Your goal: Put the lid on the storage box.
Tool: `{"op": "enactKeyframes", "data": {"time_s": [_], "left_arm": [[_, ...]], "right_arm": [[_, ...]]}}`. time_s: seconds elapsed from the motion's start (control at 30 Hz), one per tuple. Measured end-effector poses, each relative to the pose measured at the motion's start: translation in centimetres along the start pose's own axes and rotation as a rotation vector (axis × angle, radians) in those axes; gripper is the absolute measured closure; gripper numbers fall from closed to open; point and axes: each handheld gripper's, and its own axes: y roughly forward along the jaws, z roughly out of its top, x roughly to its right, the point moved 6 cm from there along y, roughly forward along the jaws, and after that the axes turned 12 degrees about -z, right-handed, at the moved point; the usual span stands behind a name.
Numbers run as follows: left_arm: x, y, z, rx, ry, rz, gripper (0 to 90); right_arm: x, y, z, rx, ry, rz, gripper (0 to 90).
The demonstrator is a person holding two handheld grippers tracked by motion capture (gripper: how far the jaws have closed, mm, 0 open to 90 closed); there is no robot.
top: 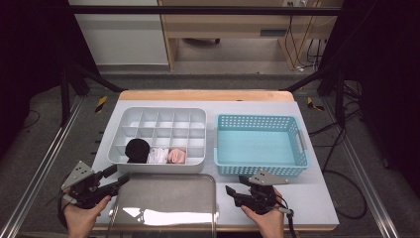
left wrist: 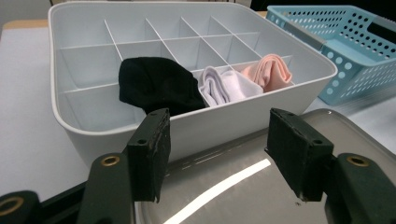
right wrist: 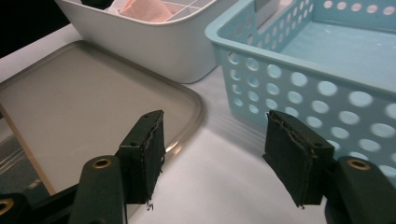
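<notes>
- White plastic divided organiser box (top: 157, 115) holding a black rolled sock (top: 137, 149), white one (top: 158, 155), pink one (top: 177, 156)
- Empty light-blue perforated plastic basket (top: 261, 146) beside it
- Shiny metal tray (top: 163, 203) in front

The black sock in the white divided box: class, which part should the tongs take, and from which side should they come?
Grip the bulging top of the black sock, which rises above the dividers of the white box. Come from above, because the compartment walls block its sides. The open left tongs are probably nearest. Close across the bulge, keeping off the white sock beside it.
</notes>
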Motion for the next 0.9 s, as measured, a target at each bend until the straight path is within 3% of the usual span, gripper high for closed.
{"op": "enactKeyframes", "data": {"time_s": [0.23, 0.4, 0.53, 0.63, 0.77, 0.9], "left_arm": [[-1.3, 0.5, 0.2, -0.004, -0.008, -0.033, 40.9], [-1.9, 0.8, 1.8, -0.007, 0.013, -0.050, 41.8], [-2.1, 0.9, 2.7, -0.024, 0.059, -0.048, 41.8], [-2.3, 0.6, 3.1, -0.018, 0.057, -0.042, 41.8], [-2.3, 0.3, 2.4, -0.031, 0.032, -0.032, 41.8], [-2.7, 0.3, 0.7, -0.088, 0.006, -0.013, 41.9]], "right_arm": [[-1.2, 0.6, 0.3, -0.002, -0.017, 0.026, 38.2], [-1.8, 1.2, 0.3, -0.017, -0.027, 0.039, 38.4], [-2.1, 1.5, 0.4, -0.020, -0.035, 0.044, 38.4], [-2.2, 1.6, 0.5, -0.024, -0.038, 0.048, 38.4], [-2.6, 1.6, 0.5, -0.025, -0.035, 0.061, 38.5], [-2.9, 1.4, 0.4, -0.030, -0.033, 0.079, 40.1]]}}
